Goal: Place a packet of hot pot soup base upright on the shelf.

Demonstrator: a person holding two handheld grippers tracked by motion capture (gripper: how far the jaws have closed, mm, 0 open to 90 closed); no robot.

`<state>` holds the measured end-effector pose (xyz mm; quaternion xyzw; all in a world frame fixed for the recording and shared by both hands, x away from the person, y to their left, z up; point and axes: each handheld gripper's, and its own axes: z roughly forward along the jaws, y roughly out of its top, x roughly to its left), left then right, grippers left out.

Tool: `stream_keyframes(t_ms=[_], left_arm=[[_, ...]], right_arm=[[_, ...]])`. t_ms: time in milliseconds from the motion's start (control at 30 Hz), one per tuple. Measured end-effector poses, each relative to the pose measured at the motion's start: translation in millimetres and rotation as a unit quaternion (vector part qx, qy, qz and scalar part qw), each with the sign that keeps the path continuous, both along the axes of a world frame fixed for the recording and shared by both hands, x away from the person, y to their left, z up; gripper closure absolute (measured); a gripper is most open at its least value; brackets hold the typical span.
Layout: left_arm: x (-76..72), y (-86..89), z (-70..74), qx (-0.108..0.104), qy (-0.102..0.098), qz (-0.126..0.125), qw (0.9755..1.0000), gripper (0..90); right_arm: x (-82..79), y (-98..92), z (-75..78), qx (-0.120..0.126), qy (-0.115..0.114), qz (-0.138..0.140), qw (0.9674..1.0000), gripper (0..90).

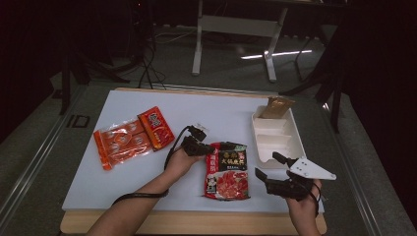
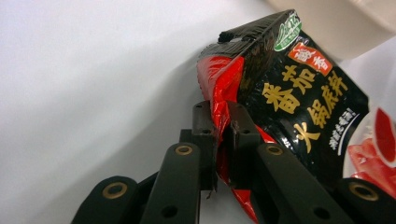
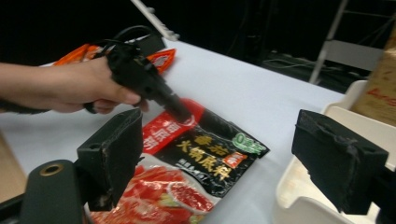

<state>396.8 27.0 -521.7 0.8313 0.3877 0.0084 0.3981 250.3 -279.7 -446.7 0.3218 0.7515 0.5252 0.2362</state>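
White surface (image 1: 147, 187); dark room behind. Left gripper (image 2: 223, 140) fingers clamped on corner of red-black packet (image 1: 227, 170) lying mid-surface, gold Chinese lettering, perhaps hotpot base. Right gripper (image 3: 219, 154) fingers spread wide, empty, beside white tray (image 1: 290, 140). Orange packets (image 1: 132, 136) far left.

Free room and obstacles on the white table (image 1: 128, 182). The near-left corner and the far middle strip lie bare — open passage for a hand. The orange packets (image 1: 133, 136) block the left side. At centre the red-and-black sauce packet (image 1: 227, 171) lies flat, its left edge pinched by the left gripper (image 1: 206, 147). The white tray (image 1: 275, 140) walls the right edge, a brown pouch (image 1: 277, 107) at its far end — the right gripper (image 1: 268, 167), jaws spread, hangs between packet and tray.
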Motion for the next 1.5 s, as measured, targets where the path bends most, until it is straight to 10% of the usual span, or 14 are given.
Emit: stream_keyframes(t_ms=[267, 667, 967, 1500], left_arm=[[-18.9, -1.0, 31.0, -0.030, -0.041, -0.009, 0.9987, 85.2], [-51.7, 0.5, 59.8, -0.064, -0.084, -0.030, 0.9939, 85.8], [-76.3, 2.0, 72.6, -0.095, -0.109, -0.048, 0.9884, 85.7], [-95.4, 10.1, 73.1, -0.104, -0.129, -0.044, 0.9852, 85.6]], right_arm=[[-0.6, -0.1, 4.2, -0.019, -0.028, 0.000, 0.9994, 13.4], [3.9, 2.7, 6.3, -0.002, 0.037, -0.005, 0.9993, 12.3], [8.0, 5.3, 6.9, -0.001, 0.042, -0.014, 0.9990, 17.1], [30.8, 13.4, -4.4, -0.012, 0.099, 0.046, 0.9940, 60.5]])
